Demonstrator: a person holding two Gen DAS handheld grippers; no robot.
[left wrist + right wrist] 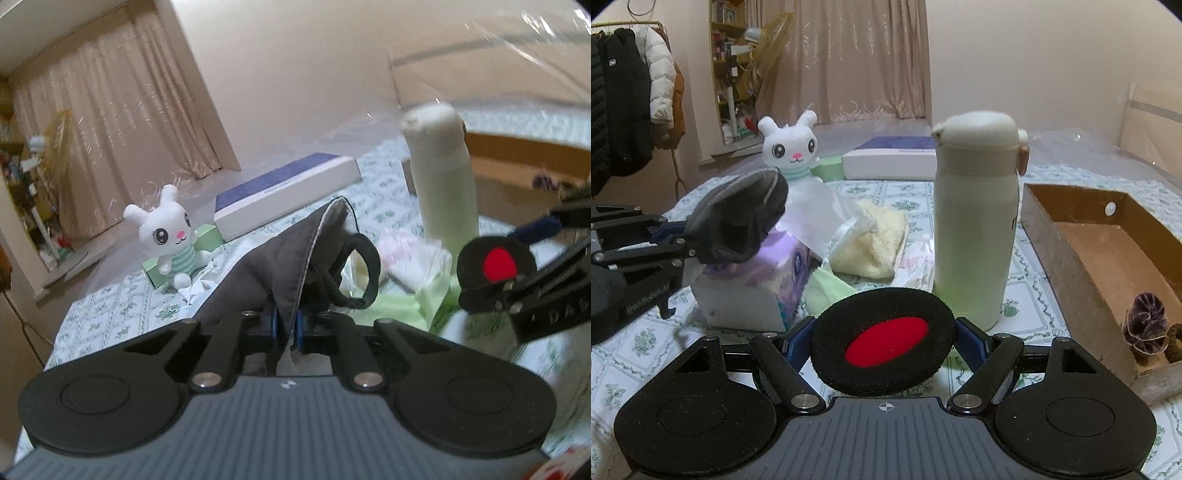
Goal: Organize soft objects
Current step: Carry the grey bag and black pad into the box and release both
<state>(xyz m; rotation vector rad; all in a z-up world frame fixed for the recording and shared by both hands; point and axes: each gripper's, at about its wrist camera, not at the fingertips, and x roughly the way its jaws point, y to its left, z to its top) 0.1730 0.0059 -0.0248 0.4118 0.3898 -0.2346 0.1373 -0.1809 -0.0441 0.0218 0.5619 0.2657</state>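
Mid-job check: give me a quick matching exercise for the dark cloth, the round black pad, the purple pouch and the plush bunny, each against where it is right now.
1 dark cloth
2 round black pad
3 purple pouch
4 plush bunny

A in the cardboard box
B between the right gripper fingers
C pinched in the left gripper
D sitting near the blue-and-white box

Pairs: 1-C, 2-B, 3-A, 4-D

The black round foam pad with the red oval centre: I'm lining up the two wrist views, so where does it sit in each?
Left wrist view: the black round foam pad with the red oval centre is at the right edge, between the right gripper's fingers.
Right wrist view: it fills the lower centre, just ahead of the camera.
Shared landmark: the tall pale green flask stands just behind the pad in both.
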